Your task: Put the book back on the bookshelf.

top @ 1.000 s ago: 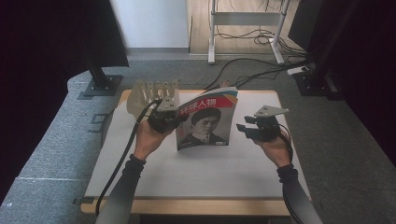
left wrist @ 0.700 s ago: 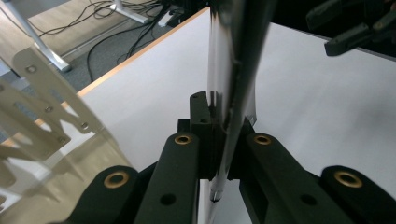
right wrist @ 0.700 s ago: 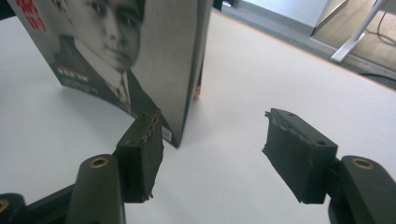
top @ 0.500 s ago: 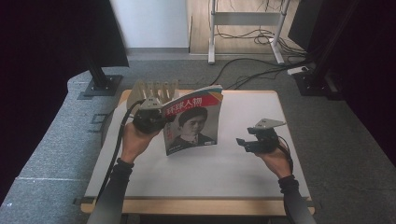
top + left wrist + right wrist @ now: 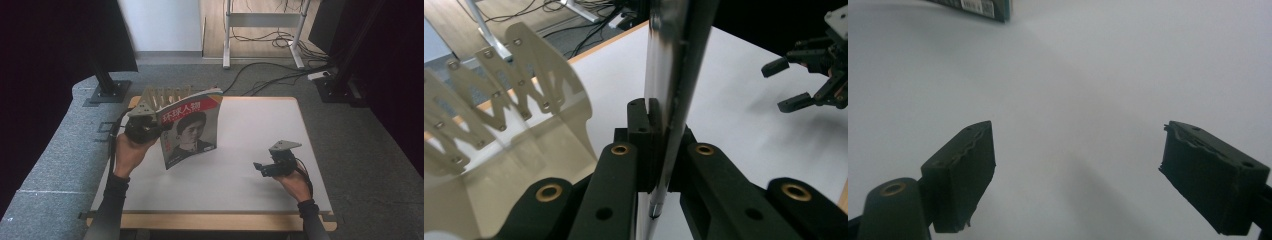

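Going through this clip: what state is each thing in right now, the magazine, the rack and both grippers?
magazine: upright, closed, lifted off the table, held by its spine edge.
left gripper: shut on the magazine.
right gripper: open, nothing between its jaws, which have just been opening; low over the table.
rack: standing at the far edge, slots unfilled.

magazine [image 5: 191,131] | cover title in white characters on a red band: 环球人物 | barcode on its corner, digits unreadable

White table [image 5: 260,125] on grey carpet [image 5: 380,150]; black curtains [image 5: 45,45] both sides; cables [image 5: 270,75] on floor; white wall [image 5: 160,25] behind.
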### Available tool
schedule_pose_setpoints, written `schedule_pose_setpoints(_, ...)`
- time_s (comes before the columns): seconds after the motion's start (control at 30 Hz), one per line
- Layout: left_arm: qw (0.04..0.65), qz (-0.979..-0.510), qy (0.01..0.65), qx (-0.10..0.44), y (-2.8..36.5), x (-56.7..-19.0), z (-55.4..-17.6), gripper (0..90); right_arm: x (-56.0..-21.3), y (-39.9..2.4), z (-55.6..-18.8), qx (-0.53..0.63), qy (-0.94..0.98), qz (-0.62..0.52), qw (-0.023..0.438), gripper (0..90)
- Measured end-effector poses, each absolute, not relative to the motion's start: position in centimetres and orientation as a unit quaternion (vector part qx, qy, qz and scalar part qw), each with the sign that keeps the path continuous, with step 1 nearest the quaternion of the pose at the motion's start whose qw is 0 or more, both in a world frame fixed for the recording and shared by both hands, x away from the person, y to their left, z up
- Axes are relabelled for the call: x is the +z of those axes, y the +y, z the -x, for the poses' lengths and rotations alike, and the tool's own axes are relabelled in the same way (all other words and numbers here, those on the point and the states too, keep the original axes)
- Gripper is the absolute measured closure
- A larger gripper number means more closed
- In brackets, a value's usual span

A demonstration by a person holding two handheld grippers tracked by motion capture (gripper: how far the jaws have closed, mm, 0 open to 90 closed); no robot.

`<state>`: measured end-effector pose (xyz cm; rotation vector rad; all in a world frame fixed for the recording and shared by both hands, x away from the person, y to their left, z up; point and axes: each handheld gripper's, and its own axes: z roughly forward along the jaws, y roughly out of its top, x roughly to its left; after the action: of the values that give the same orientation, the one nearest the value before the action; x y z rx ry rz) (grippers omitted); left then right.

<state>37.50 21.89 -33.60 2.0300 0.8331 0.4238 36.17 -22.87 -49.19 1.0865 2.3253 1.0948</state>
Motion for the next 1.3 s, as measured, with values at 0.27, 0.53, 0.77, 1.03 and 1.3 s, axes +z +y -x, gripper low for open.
schedule_pose_setpoints(0.27,0.442,-0.799,0.366,0.18,24.9,-32.8,-36.4,87.1,-51.1,-23.2,-35.7,0.365,0.825,-0.396,0.17,5.9)
schedule_pose_setpoints(0.53,0.442,-0.782,0.393,0.196,27.8,-31.8,-35.4,87.1,-52.5,-23.3,-35.5,0.348,0.825,-0.41,0.175,0.0)
schedule_pose_setpoints(0.77,0.438,-0.767,0.42,0.21,30.0,-31.4,-34.9,87.1,-53.5,-23.5,-35.4,0.35,0.822,-0.416,0.17,0.0)
schedule_pose_setpoints(1.03,0.425,-0.749,0.455,0.226,32.5,-31.3,-34.9,87.1,-53.6,-23.4,-35.4,0.349,0.822,-0.416,0.173,0.0)
schedule_pose_setpoints(1.3,0.418,-0.736,0.478,0.234,33.3,-31.7,-36.3,87.1,-53.6,-23.4,-35.4,0.348,0.822,-0.417,0.173,0.0)
